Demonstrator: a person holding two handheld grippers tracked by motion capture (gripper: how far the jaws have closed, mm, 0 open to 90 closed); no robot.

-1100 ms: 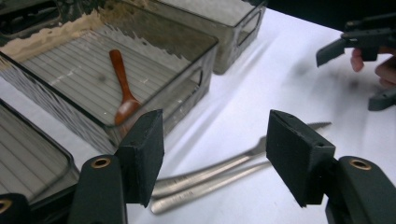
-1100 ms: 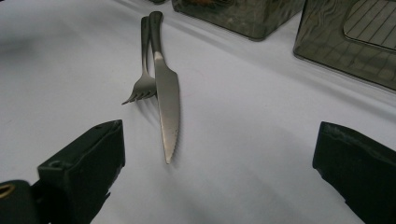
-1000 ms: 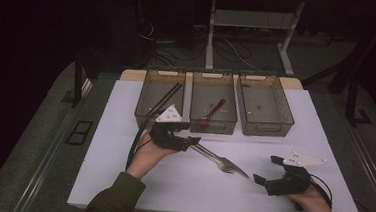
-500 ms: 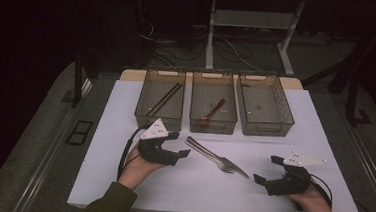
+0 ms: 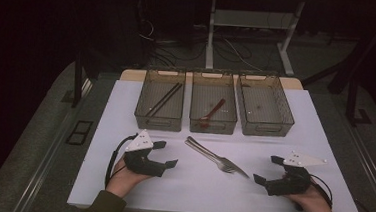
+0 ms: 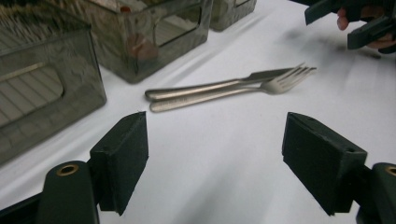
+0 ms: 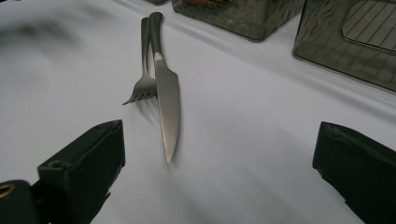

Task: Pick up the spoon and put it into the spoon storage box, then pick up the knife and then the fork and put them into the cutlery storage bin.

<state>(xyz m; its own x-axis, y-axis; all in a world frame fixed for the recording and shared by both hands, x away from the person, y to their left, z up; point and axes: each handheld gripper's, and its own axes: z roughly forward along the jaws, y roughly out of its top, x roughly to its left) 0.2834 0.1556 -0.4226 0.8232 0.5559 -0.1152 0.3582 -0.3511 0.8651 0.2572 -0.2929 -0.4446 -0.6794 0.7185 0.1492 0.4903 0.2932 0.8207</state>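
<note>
Fork point(image 5: 220, 163) and knife point(image 5: 211, 154) lie side by side, touching, on the white surface point(image 5: 195, 186), mid, just near of the middle bin point(image 5: 213, 103). Left tongs point(image 5: 165, 154) low over the surface at near left, beside the handle ends; jaws apart and just been opening, nothing between them. Right tongs point(image 5: 267, 169) at near right, jaws apart, empty, pointing at the knife tip. Left bin point(image 5: 160, 99) holds chopsticks point(image 5: 164, 99), middle bin a reddish spoon point(image 5: 211, 113); right bin point(image 5: 265, 104) far right.
</note>
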